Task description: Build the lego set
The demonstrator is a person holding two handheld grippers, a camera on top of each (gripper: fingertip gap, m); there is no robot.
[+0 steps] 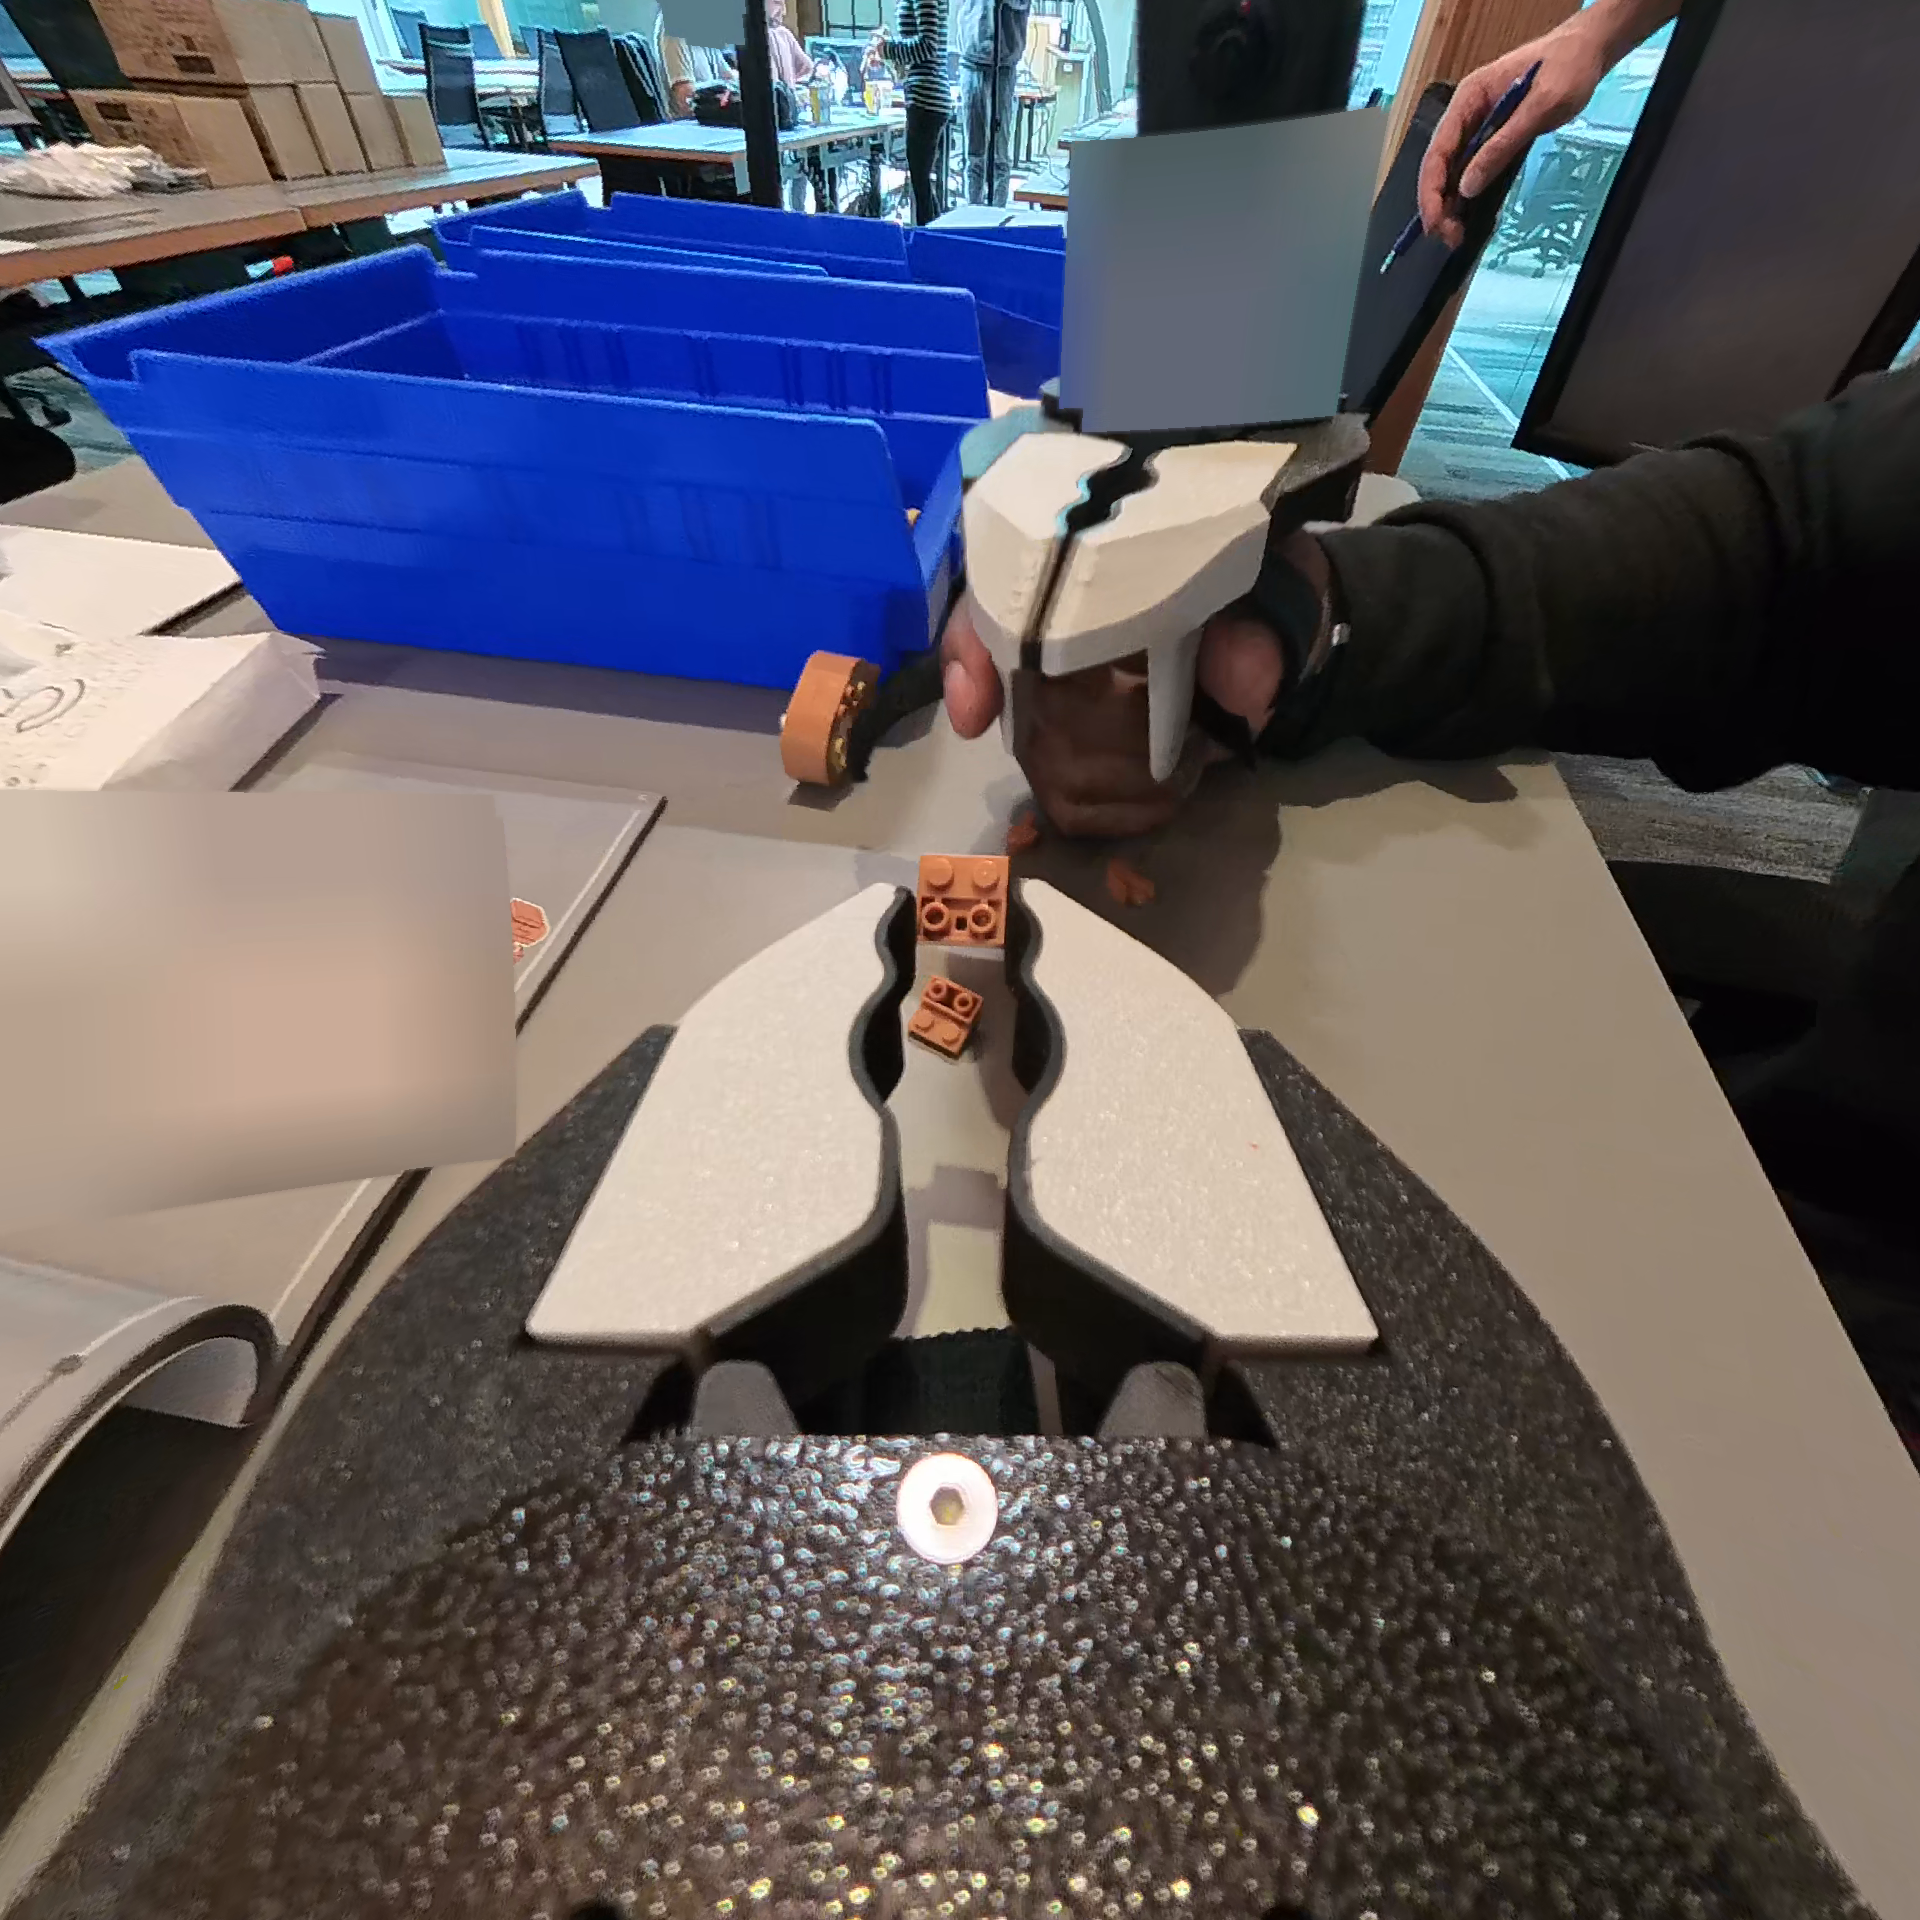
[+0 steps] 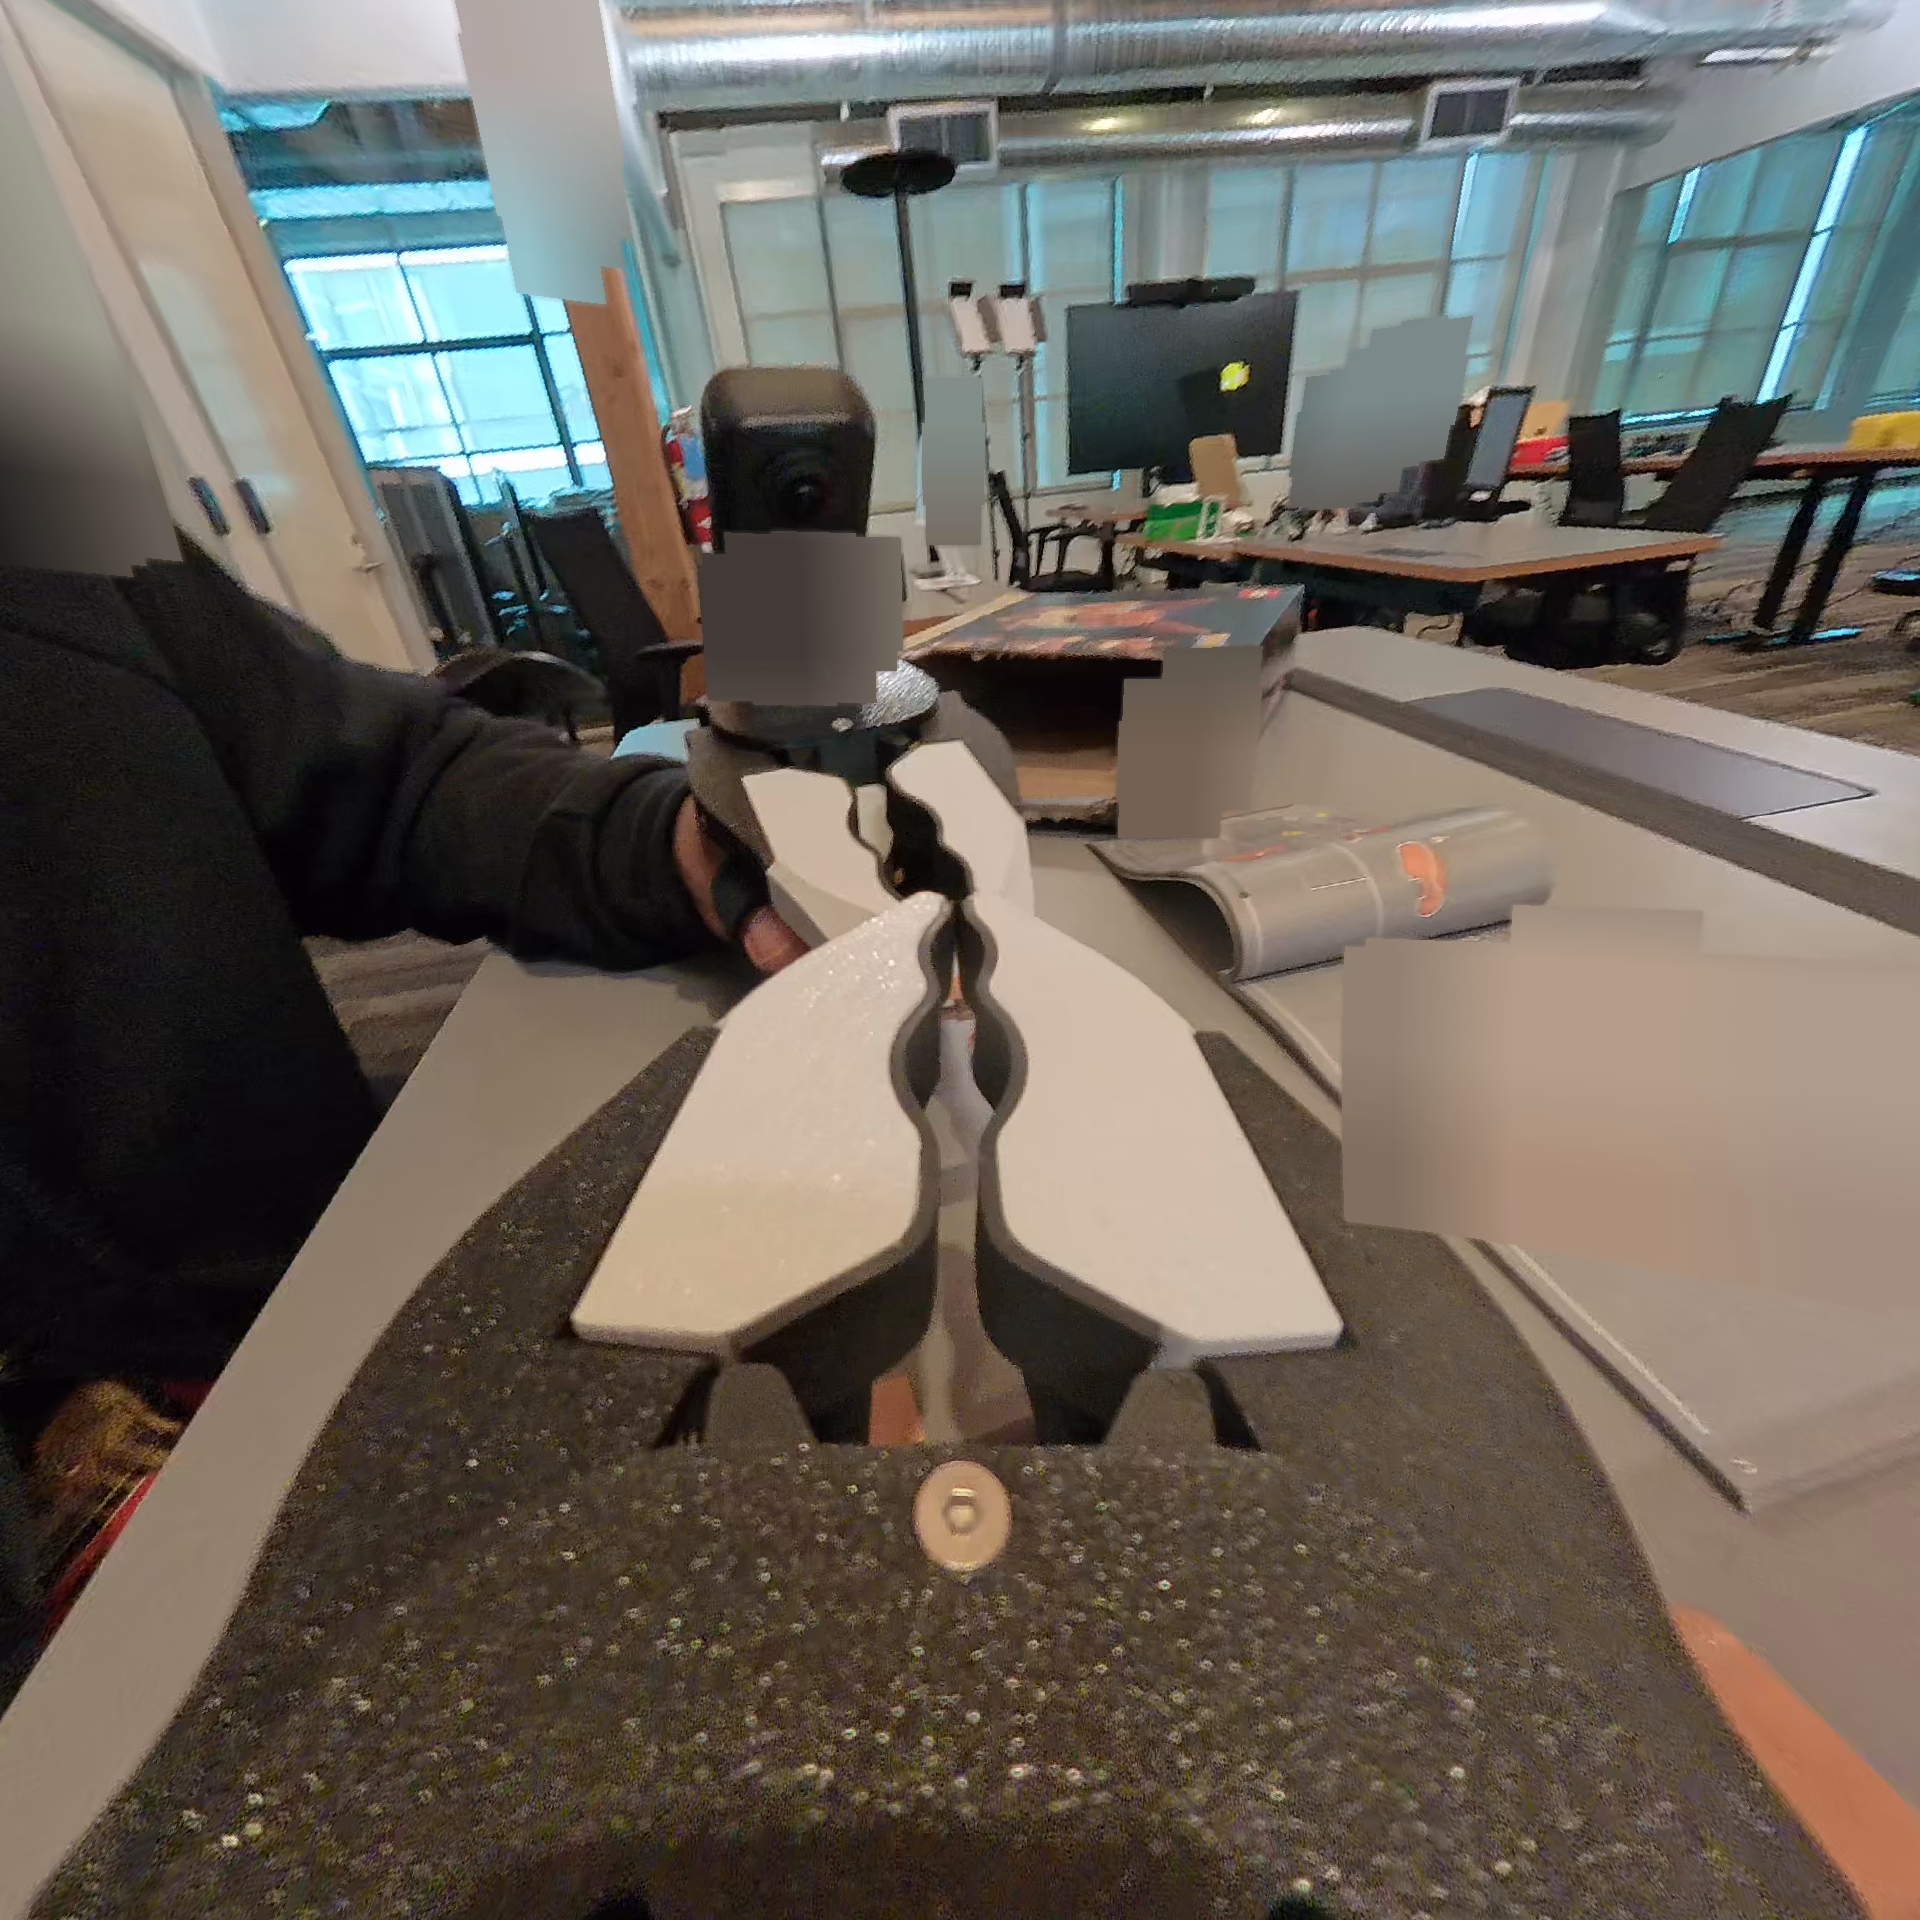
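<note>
No readable text; print on cardboard boxes [image 1: 187, 62], open booklet [image 2: 1382, 883], flat box [image 2: 1112, 623] too blurred.

Bright daylight, soft shadows, wide-angle edge distortion

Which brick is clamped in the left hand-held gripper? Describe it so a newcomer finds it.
Start at the grey table in front of the blue bins. At the left hand-held gripper tips sits an orange brick, clamped, studs facing the camera. Its twin lies loose on the table, further back between the fingers.
</note>
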